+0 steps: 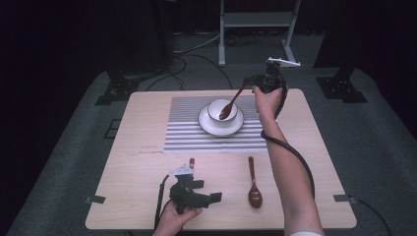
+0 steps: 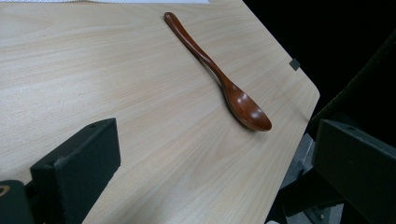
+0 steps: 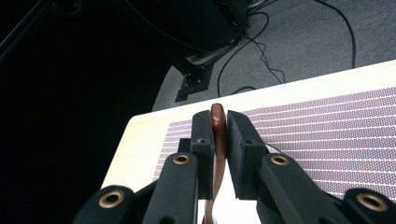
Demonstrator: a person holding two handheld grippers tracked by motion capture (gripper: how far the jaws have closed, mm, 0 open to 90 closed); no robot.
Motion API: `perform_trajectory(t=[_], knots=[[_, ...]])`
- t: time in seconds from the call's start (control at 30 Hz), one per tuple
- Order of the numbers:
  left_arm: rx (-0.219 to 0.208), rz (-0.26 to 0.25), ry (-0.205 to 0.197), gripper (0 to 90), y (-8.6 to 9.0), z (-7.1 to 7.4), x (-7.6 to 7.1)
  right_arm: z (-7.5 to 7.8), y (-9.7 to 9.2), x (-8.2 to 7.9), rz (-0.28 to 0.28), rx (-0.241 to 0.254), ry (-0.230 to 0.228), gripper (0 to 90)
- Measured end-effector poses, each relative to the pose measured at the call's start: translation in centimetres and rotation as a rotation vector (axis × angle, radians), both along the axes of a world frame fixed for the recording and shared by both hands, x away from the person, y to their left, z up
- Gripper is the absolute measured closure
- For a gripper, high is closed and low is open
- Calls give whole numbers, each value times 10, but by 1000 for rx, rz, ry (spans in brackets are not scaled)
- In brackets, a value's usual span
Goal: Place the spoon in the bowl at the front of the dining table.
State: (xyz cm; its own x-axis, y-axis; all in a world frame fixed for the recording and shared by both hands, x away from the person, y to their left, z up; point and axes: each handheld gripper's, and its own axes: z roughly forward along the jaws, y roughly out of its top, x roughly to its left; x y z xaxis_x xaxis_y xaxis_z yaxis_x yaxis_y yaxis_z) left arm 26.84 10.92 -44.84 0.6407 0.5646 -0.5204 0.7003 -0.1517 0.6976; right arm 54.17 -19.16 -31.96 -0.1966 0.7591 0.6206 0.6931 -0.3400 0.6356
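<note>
Held spoon (image 1: 232, 102): dark reddish-brown wood, glossy, slim curved handle, oval scoop dipped into white bowl (image 1: 216, 106) on white saucer (image 1: 207, 123). Right gripper (image 1: 251, 81) clenched on handle end. Left gripper (image 1: 205, 191) released, resting near front edge. Second spoon (image 1: 253, 183) lies flat nearby. Pale wood tabletop (image 1: 133, 147), grey striped mat (image 1: 187, 132). Room dark, grey carpet, cables.

Second brown spoon (image 1: 253, 184) on the wooden table (image 1: 137, 167), near edge.
</note>
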Motion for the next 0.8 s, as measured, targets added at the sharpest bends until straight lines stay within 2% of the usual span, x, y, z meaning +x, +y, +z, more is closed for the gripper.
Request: perform_trajectory(t=[0.27,0.8], knots=[[3,-4,0,1,-1,-1,0,-6,-1,0,-13,-2,4,808],[-1,-4,5,1,-1,-1,0,-19,-2,0,1,-9,32,796]])
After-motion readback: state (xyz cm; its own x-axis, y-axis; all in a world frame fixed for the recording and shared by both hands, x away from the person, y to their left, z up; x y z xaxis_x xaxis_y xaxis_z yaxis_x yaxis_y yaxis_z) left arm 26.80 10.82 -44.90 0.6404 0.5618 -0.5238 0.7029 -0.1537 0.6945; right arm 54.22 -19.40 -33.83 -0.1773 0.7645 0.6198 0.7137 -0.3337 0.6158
